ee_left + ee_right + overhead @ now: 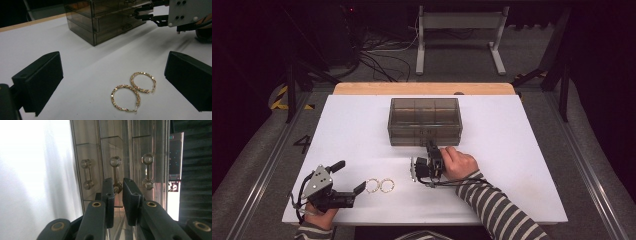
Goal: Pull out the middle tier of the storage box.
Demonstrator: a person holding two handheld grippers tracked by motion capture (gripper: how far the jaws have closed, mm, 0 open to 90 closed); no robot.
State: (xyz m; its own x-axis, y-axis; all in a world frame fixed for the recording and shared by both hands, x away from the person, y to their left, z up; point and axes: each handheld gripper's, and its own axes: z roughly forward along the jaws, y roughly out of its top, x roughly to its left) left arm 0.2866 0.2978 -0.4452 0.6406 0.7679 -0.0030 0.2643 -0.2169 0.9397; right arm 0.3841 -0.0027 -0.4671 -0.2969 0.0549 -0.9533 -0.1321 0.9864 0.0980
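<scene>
A smoky clear drawer box [424, 121] stands at the middle back of the white table top [347, 130]. My right gripper [431, 146] reaches its front, turned on its side. In the right gripper view the jaws [117, 188] are shut on the middle drawer handle [115, 162], with one more handle on each side. Two gold hoop earrings [380, 185] lie touching each other near the front edge. My left gripper [350, 176] rests just left of them, open, and the earrings [134, 88] lie on the table between and ahead of its jaws [112, 62].
Beyond the white top, a wooden table edge [422, 88] runs along the back. A metal frame [459, 35] and cables lie on the floor behind. The striped sleeve [499, 210] comes in from the lower right.
</scene>
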